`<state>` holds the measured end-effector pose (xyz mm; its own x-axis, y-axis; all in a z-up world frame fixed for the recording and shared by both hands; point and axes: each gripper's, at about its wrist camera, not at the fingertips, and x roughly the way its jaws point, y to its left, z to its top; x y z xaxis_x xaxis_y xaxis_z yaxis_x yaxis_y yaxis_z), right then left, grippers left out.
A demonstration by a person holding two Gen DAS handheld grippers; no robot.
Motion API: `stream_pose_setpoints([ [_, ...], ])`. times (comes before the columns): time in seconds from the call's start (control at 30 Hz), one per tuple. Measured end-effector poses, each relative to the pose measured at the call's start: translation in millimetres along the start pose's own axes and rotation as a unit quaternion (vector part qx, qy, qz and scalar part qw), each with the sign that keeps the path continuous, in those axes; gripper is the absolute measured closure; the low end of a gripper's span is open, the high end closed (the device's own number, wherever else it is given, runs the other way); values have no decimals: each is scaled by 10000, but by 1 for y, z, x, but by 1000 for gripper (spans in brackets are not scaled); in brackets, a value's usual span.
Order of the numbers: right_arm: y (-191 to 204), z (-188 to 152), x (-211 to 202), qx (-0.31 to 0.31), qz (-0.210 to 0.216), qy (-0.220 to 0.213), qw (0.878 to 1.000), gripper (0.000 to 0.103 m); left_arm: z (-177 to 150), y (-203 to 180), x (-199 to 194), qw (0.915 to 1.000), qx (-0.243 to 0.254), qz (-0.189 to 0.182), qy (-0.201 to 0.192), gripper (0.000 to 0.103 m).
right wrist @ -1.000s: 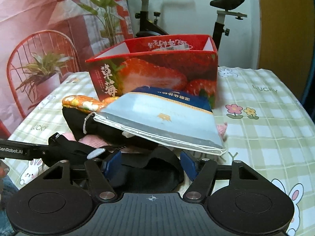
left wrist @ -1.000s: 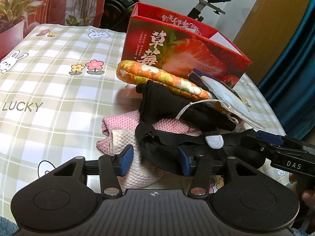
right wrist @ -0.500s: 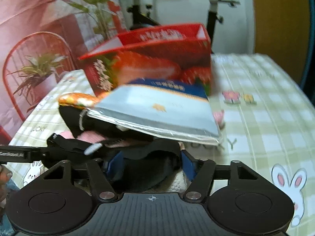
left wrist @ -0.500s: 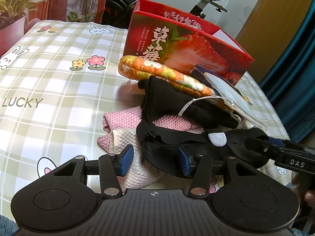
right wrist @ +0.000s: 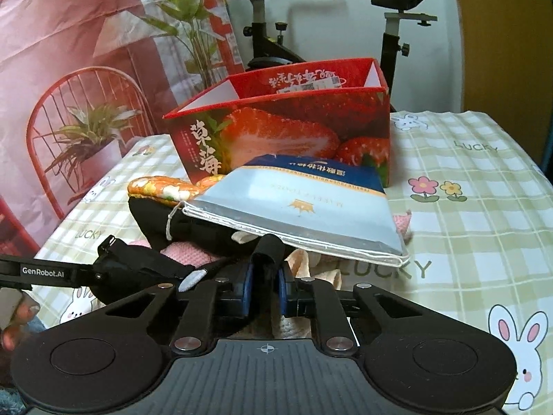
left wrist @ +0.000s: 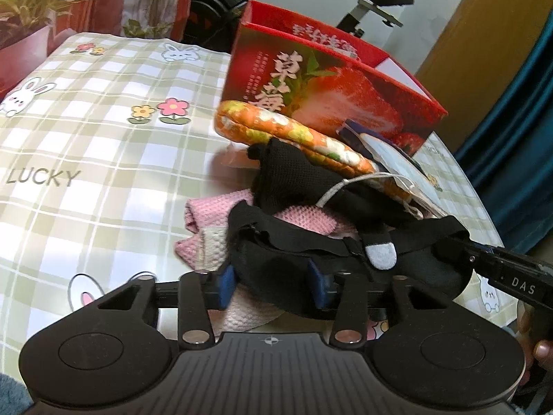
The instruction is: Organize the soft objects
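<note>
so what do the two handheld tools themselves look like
Both match: the left tool and the right tool have black ribbed bodies with two round discs, black linkage arms with silver pivot pins, and blue pads. White lettering marks their sides: "DAS" on the right, "GenRobot.AI" on the left.

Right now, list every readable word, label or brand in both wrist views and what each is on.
"LUCKY": tablecloth, printed more than once.
"草莓": front of the red strawberry box.
"GenRobot.AI": side of the left gripper, seen from the right wrist.
"DAS": side of the right gripper, seen from the left wrist; the start is cut off.
Blue-and-white packet: upside-down print, too small to read.
Box's inner wall and small front text: not legible.
</note>
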<state>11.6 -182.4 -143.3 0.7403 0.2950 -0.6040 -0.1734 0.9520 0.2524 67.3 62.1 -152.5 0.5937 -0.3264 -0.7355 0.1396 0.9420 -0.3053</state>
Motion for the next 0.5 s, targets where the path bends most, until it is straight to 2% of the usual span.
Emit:
stream_pose_setpoints([
  [0.17, 2, 0, -1, -46, -126, 1, 9999, 85, 3, 5, -10, 9997, -129, 30, -203, 60],
  [0.2, 3, 0, -1, -84, -158, -4, 9998, 84, 3, 5, -10, 9997, -128, 20, -201, 61],
  [0.27, 6, 0, -2, -202, -255, -37, 9995, 80, 2, 3, -8, 9998, -83, 0, -152, 70],
  [0.5, 7, 0, -3, -343, -347, -63, 9988, 79, 0, 2, 2, 10000, 44, 42, 20, 70],
])
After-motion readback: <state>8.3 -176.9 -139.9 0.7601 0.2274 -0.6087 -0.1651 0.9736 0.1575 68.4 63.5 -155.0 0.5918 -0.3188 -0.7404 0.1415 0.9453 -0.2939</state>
